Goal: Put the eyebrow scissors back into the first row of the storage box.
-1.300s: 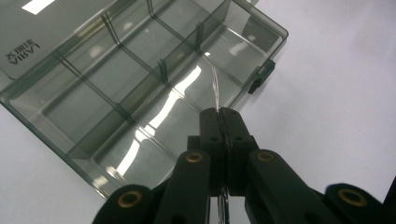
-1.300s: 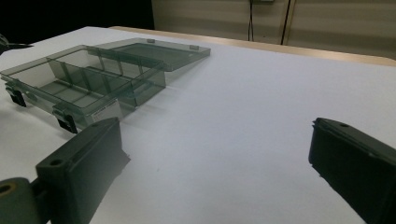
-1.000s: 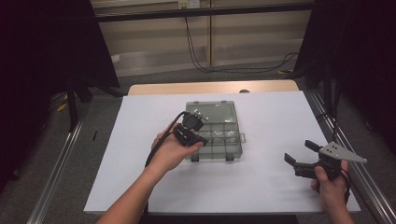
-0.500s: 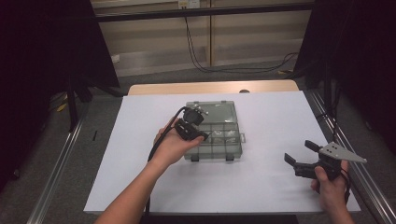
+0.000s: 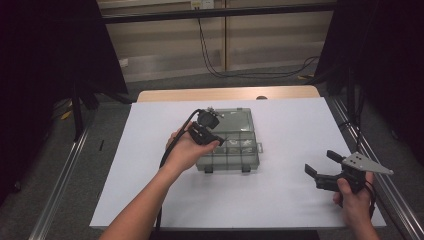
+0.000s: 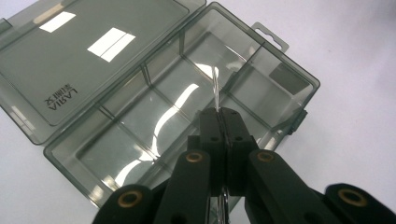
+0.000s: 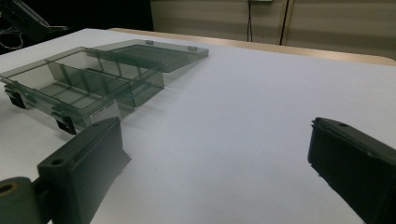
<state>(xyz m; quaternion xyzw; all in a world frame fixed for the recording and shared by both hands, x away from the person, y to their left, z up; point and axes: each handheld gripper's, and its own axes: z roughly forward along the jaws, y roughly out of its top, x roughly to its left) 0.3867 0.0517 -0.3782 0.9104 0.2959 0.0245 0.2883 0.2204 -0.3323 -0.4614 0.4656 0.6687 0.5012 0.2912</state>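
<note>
A smoky see-through compartment box (image 5: 235, 150) lies mid-table with its lid (image 5: 235, 119) folded open at the far side. My left gripper (image 5: 218, 140) hovers over the box's left compartments, pointing down into them. In the left gripper view its jaws (image 6: 219, 114) are shut on a thin shiny wire-like piece (image 6: 215, 88) that sticks out past the tips, above the box (image 6: 140, 116). My right gripper (image 5: 320, 163) rests at the table's right front, open with nothing between the jaws (image 7: 217, 154). The box (image 7: 93, 79) lies off to its left.
The white table top (image 5: 295, 130) has a bare wooden strip (image 5: 225, 94) along its far edge. Metal rails (image 5: 60, 195) run down both sides. The left gripper's cable (image 5: 167, 150) hangs beside the forearm.
My left gripper has edged slightly away from me, farther over the box. The right gripper has kept still.
</note>
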